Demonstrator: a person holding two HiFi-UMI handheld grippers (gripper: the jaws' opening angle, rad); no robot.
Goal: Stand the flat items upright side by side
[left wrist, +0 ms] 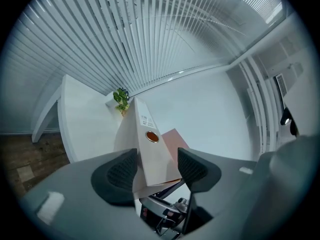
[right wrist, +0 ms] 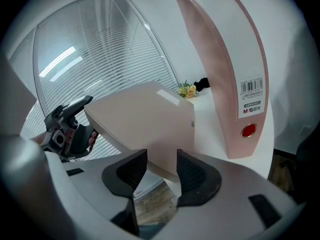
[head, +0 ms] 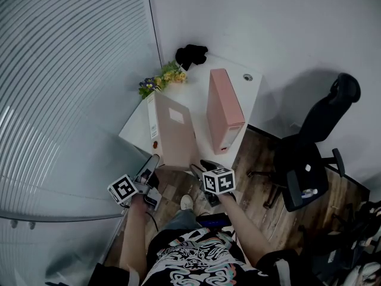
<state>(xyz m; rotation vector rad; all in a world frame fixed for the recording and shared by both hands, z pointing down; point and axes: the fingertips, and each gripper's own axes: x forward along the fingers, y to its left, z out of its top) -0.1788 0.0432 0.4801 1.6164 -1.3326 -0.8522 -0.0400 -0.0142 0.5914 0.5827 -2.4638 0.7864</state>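
Note:
A pale beige file box (head: 175, 136) leans tilted on the near end of the white table (head: 193, 88), its spine with a round orange hole (left wrist: 152, 137) facing left. My left gripper (head: 153, 162) is shut on the spine's lower end, pads (left wrist: 122, 173) pressed on both sides. My right gripper (head: 198, 168) is shut on the box's near right corner (right wrist: 167, 159). A pink file box (head: 224, 109) stands upright to the right, a hand's width apart; its labelled spine (right wrist: 235, 79) shows in the right gripper view.
A small bunch of flowers (head: 161, 79) and a black object (head: 190, 53) sit at the table's far corner. White blinds (head: 65, 88) close off the left side. A black office chair (head: 309, 159) stands on the wooden floor to the right.

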